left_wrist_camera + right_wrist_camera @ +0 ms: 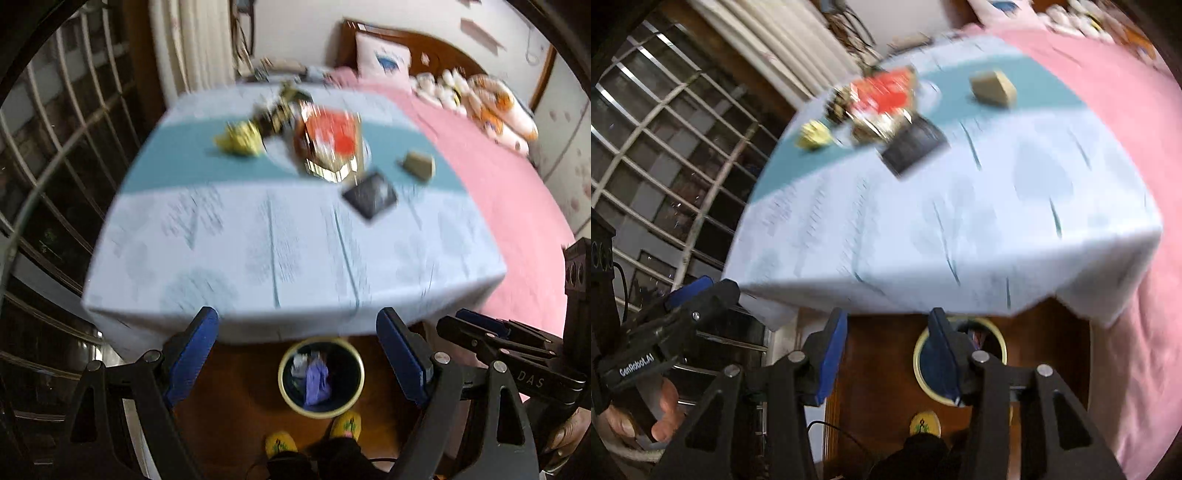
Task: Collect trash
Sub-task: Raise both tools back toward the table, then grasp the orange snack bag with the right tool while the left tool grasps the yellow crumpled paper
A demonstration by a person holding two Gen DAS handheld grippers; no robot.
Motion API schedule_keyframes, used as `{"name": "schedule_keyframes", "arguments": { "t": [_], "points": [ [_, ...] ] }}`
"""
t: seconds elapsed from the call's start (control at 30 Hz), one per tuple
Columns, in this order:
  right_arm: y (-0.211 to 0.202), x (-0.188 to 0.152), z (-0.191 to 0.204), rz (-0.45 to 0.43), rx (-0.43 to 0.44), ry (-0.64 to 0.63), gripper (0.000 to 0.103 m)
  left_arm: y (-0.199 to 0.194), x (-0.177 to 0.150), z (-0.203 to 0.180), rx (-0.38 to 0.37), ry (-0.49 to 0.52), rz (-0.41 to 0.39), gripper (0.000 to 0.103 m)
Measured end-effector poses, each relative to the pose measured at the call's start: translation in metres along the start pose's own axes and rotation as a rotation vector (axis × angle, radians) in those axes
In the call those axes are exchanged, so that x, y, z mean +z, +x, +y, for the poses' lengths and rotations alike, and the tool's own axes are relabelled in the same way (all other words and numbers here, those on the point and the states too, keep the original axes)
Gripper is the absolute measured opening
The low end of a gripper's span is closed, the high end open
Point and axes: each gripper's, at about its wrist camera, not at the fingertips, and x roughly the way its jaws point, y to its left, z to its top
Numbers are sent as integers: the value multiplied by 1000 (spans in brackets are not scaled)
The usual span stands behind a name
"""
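Overhead, both tools (297, 334) (888, 332) agape and empty; upright bin (320, 376), mouth skyward, below blurred table (295, 240).

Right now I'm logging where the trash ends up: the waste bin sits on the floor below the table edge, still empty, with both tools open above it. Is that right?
Not quite. The waste bin is not empty: the left wrist view shows crumpled trash in it, including a purple piece. The rest holds: it stands on the floor below the table edge, and the left tool and right tool are both open.
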Motion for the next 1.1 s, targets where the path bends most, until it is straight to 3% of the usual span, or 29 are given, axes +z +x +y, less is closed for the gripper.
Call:
{"name": "schedule_keyframes", "arguments": {
  "t": [0.23, 0.3, 0.5, 0.7, 0.8, 1.1],
  "points": [
    [-35, 45, 27, -84, 41, -155, 51, -59, 45, 0, 63, -62, -137, 86],
    [-44, 61, 32, -107, 47, -199, 60, -70, 53, -1, 72, -81, -158, 86],
    [-51, 83, 35, -125, 83, -259, 61, -92, 73, -13, 127, -117, -220, 86],
    [-48, 98, 38, -121, 75, -305, 64, -91, 85, -19, 187, -147, -212, 86],
    [-44, 108, 38, -124, 58, -303, 75, -83, 93, -15, 176, -164, -195, 86],
    [-9, 143, 44, -112, -18, -278, 75, -26, 136, 13, 108, -140, -111, 86]
  ]
}}
